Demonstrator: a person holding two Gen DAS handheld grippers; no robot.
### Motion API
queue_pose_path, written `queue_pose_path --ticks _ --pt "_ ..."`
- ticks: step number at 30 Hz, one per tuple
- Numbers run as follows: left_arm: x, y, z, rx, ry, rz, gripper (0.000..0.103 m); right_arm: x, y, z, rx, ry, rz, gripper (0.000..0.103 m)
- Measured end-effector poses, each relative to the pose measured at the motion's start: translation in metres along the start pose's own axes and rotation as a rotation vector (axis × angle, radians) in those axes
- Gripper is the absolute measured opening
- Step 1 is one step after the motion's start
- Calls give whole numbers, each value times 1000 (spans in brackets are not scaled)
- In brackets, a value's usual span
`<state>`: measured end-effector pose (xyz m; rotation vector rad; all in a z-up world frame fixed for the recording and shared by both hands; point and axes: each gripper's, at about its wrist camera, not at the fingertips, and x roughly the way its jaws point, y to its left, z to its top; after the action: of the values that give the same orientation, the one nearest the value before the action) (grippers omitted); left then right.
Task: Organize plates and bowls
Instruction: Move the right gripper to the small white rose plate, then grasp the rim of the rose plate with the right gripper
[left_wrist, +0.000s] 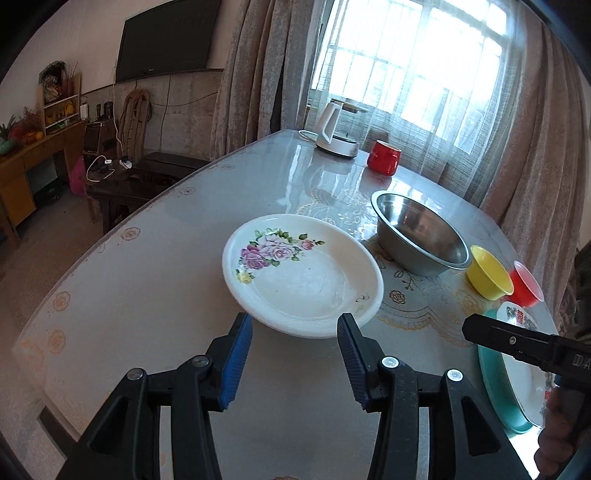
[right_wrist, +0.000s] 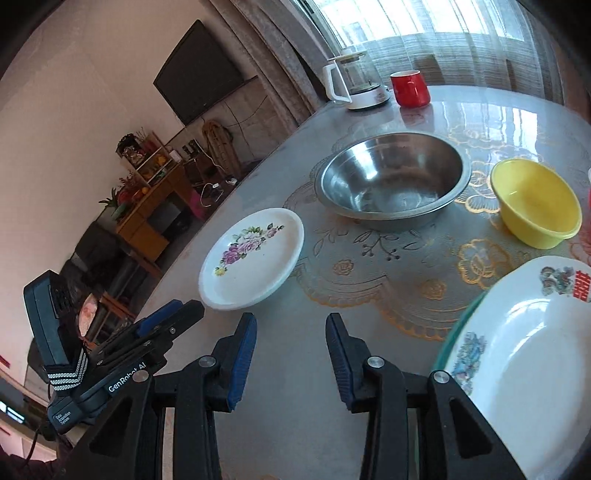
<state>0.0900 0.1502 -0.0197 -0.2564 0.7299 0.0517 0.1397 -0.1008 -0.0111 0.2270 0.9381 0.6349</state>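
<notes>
Nearest you, your left gripper (left_wrist: 294, 338) hangs with jaws spread and holding nothing, the floral plate (left_wrist: 303, 275) just beyond its tips at 12 o'clock. Your right gripper (right_wrist: 291, 338) is likewise released over bare table (right_wrist: 295, 369), a white plate on a green one (right_wrist: 524, 354) close at 3 o'clock. Farther on sit the steel bowl (right_wrist: 393, 177) and yellow bowl (right_wrist: 535, 203); farthest, a red mug (right_wrist: 410, 88) beside the kettle (right_wrist: 354, 83).
</notes>
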Motion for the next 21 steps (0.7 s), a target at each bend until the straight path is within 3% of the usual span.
queue_pose_path --ticks 6,9,16,21 --pt "20 45 13 -101 35 -3 50 46 4 21 85 55 38 37" --pt "30 59 19 -143 54 -2 49 65 1 32 135 55 8 35" --pt "48 76 32 -191 89 -116 41 93 4 43 118 57 -44 26" --pt "60 74 41 -185 107 -138 41 99 -4 52 117 47 -57 21"
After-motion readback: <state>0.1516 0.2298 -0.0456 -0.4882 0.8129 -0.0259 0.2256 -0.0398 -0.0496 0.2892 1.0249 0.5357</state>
